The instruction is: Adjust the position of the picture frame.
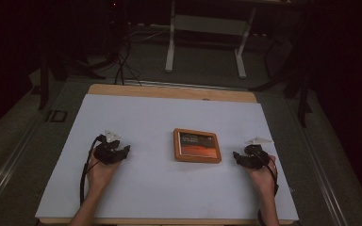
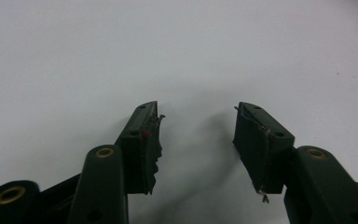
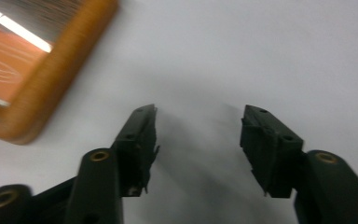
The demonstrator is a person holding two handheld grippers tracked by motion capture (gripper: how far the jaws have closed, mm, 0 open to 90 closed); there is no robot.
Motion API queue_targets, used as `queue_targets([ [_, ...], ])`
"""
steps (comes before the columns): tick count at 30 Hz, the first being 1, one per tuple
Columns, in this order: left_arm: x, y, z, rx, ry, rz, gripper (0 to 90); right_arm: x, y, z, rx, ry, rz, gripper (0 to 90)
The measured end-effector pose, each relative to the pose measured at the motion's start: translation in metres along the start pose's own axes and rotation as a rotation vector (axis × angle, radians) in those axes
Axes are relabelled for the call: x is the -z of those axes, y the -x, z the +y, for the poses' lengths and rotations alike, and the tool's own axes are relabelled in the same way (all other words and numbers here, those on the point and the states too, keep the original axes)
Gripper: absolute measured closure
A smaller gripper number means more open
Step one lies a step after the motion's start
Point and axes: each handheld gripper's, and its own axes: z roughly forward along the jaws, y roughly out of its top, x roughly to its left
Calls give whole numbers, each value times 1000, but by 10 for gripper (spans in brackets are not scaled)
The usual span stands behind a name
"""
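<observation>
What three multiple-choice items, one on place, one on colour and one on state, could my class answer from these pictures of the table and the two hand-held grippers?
1. Where does the framed picture lie?
A. On the white table, between the two grippers
B. On the floor beyond the table
C. Between the left gripper's jaws

2. What colour is the picture's frame?
A. Blue
B. Orange-brown wood
C. White

3. How do the jaws of the right gripper stand?
A. Shut on the frame
B. Shut on nothing
C. Open, with only bare table between them

Answers:
1 A: the high view shows it flat on the sheet, the left gripper to one side and the right to the other.
2 B: the wooden rim shows in the high view and the right gripper view.
3 C: the right gripper view shows a wide gap, the frame off to one side.
</observation>
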Motion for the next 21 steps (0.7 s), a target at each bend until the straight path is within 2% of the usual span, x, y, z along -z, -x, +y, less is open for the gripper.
queue_targets([
  [4,4,3,1,3,26,-30,531,1,-5,3,13,19,15,481],
  [5,6,5,1,-5,40,-55,531,1,-6,5,18,21,22,484],
  [7,8,8,1,-8,53,-72,535,1,-9,7,18,32,38,495],
  [11,11,10,2,21,63,-132,558,1,-13,9,31,43,61,548],
  [14,14,13,4,19,68,-148,583,0,-17,11,40,54,80,578],
  [18,17,16,6,8,78,-169,654,2,-21,14,34,85,119,675],
  [21,19,18,7,-14,82,-184,746,3,-25,15,34,102,140,796],
])
